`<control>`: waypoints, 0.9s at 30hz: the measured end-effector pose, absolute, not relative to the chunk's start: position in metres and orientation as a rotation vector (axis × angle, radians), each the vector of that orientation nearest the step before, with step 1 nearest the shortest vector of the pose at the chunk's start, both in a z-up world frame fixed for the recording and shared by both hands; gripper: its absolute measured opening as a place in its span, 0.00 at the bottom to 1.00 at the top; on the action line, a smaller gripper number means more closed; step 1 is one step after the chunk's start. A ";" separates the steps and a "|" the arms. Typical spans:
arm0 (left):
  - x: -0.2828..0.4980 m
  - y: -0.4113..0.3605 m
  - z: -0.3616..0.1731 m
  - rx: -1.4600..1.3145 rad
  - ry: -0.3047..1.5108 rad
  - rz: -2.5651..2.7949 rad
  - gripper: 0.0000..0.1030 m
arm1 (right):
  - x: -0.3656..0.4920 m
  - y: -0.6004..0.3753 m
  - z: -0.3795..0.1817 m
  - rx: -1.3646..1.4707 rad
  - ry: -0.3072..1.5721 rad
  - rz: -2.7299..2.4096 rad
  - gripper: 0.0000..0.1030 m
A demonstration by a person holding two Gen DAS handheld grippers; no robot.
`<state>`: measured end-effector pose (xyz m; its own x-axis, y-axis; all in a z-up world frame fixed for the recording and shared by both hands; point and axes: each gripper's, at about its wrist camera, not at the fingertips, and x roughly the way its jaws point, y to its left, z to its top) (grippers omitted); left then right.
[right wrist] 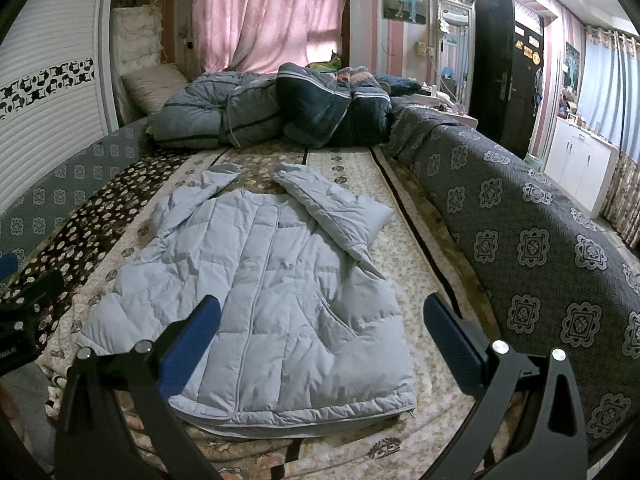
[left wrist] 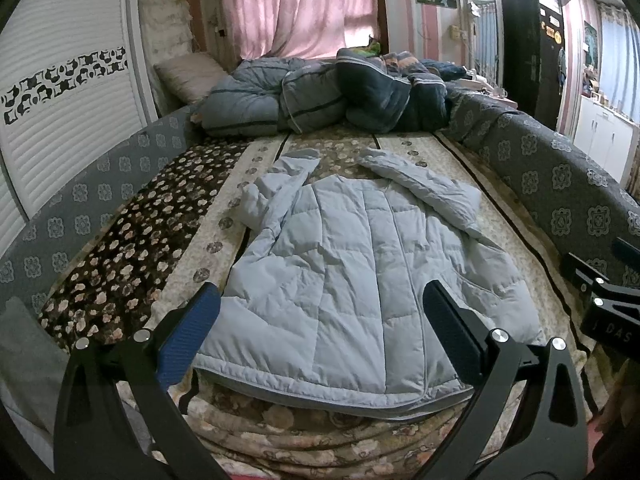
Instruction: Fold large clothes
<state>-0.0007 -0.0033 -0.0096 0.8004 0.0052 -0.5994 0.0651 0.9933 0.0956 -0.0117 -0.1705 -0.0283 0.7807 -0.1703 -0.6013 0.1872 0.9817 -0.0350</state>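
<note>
A light blue quilted jacket (left wrist: 352,264) lies spread flat on the patterned bed cover, front up, hem toward me; it also shows in the right wrist view (right wrist: 264,292). Both sleeves are folded in near the collar. My left gripper (left wrist: 322,320) is open and empty, hovering over the jacket's hem. My right gripper (right wrist: 322,324) is open and empty, over the jacket's lower right corner. The right gripper's body shows at the right edge of the left wrist view (left wrist: 604,300).
A heap of dark blue and grey quilts (left wrist: 320,96) lies at the head of the bed. A grey patterned cover (right wrist: 540,248) is piled along the right side. A white wardrobe (left wrist: 60,92) stands at the left. A dark door (right wrist: 504,72) is at the far right.
</note>
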 end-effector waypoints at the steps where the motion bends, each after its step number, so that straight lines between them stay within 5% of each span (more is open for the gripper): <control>1: 0.000 -0.003 -0.011 0.113 0.644 -0.032 0.97 | -0.012 -0.170 -0.029 0.027 0.646 -0.194 0.98; 27: 0.002 -0.004 -0.015 0.117 0.654 -0.033 0.97 | -0.011 -0.169 -0.031 0.031 0.646 -0.190 0.98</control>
